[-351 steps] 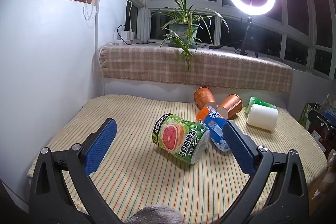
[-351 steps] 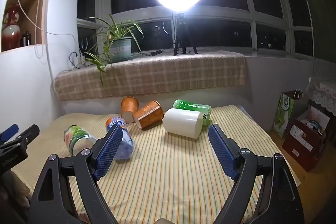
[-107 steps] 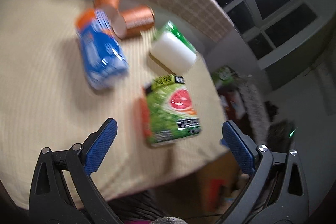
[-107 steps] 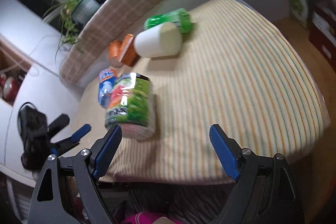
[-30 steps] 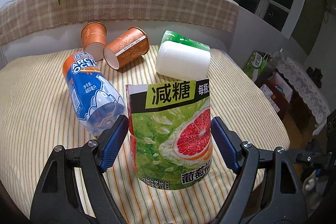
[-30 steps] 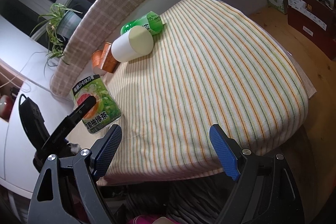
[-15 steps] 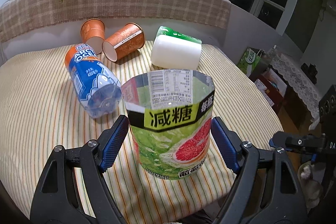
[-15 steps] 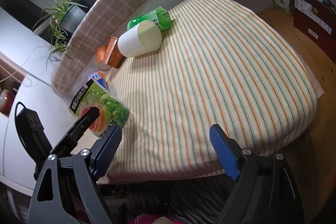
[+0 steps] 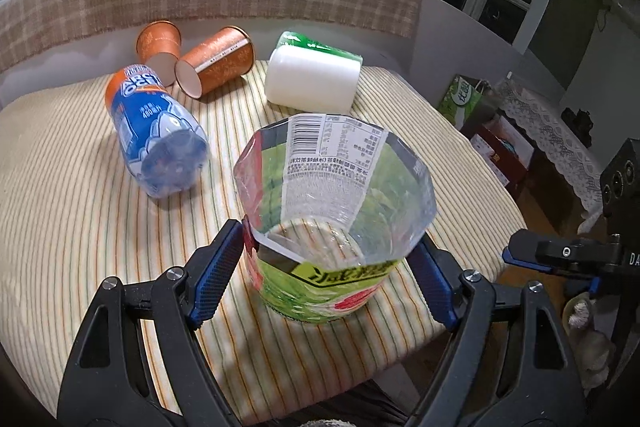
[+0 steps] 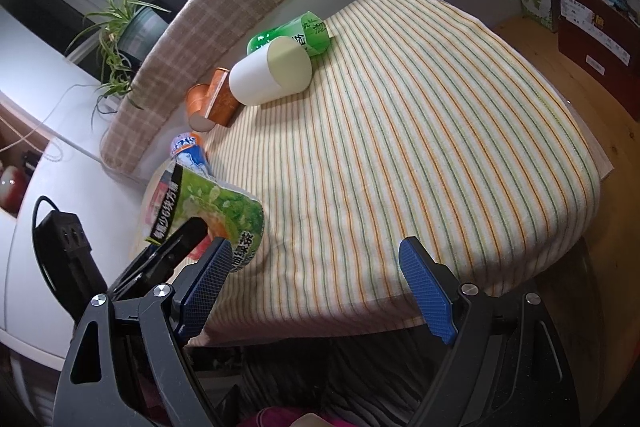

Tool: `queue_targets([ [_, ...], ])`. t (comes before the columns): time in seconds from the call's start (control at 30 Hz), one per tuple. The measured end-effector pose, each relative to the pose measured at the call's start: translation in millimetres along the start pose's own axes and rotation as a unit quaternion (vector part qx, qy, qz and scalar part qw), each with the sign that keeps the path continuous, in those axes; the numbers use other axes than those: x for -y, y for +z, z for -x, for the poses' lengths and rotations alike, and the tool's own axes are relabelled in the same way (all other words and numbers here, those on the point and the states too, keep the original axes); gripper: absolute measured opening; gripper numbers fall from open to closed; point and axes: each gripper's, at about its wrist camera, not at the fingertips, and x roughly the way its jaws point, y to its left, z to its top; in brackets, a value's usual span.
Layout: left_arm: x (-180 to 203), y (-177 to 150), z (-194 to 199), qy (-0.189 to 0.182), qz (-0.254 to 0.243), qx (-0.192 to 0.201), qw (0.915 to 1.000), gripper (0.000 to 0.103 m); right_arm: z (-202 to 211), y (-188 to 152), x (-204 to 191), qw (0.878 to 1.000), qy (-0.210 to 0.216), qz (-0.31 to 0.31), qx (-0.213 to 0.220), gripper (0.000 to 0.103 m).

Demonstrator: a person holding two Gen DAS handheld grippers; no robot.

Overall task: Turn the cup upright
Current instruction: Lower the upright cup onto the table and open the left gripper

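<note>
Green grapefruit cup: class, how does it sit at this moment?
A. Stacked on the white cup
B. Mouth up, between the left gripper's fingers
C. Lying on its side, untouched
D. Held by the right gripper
B: the green grapefruit cup stands mouth up on the striped cloth, with the left gripper closed on its sides.

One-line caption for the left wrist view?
Left gripper grips the upright green cup on the striped table.

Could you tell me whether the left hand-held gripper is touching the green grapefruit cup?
Touching. In the left wrist view, both blue pads of the left hand-held gripper press against the sides of the green grapefruit cup.
</note>
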Motion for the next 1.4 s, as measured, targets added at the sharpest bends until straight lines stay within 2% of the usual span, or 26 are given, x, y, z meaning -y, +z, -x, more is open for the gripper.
queue_targets([
  [0.37, -4, -14, 1, -0.018, 0.013, -0.026, 0.9994, 0.088, 3, -6, -8, 1.0, -0.001, 0.021, 0.013, 0.086],
  [0.6, -10, -27, 18, -0.006, 0.008, -0.015, 0.9998, 0.088, 4, -9, -25, 0.998, -0.01, 0.06, 0.036, 0.086],
  [0.77, -21, -36, 35, 0.01, 0.012, 0.002, 0.9999, 0.088, 4, -17, -46, 0.99, -0.03, 0.115, 0.07, 0.086],
  [0.9, -32, -42, 55, 0.044, 0.013, 0.035, 0.9983, 0.088, 6, -24, -60, 0.981, -0.047, 0.153, 0.106, 0.086],
  [1.03, -40, -39, 81, 0.081, 0.018, 0.089, 0.9926, 0.088, 9, -33, -74, 0.97, -0.06, 0.189, 0.141, 0.086],
  [1.2, -38, -31, 113, 0.125, 0.008, 0.162, 0.9788, 0.089, 14, -41, -91, 0.953, -0.078, 0.226, 0.187, 0.086],
  [1.3, -36, -28, 126, 0.138, 0.004, 0.193, 0.9713, 0.1, 16, -44, -100, 0.943, -0.086, 0.242, 0.211, 0.086],
  [1.4, -35, -27, 137, 0.153, 0.003, 0.221, 0.9633, 0.102, 19, -49, -105, 0.934, -0.089, 0.251, 0.238, 0.093],
])
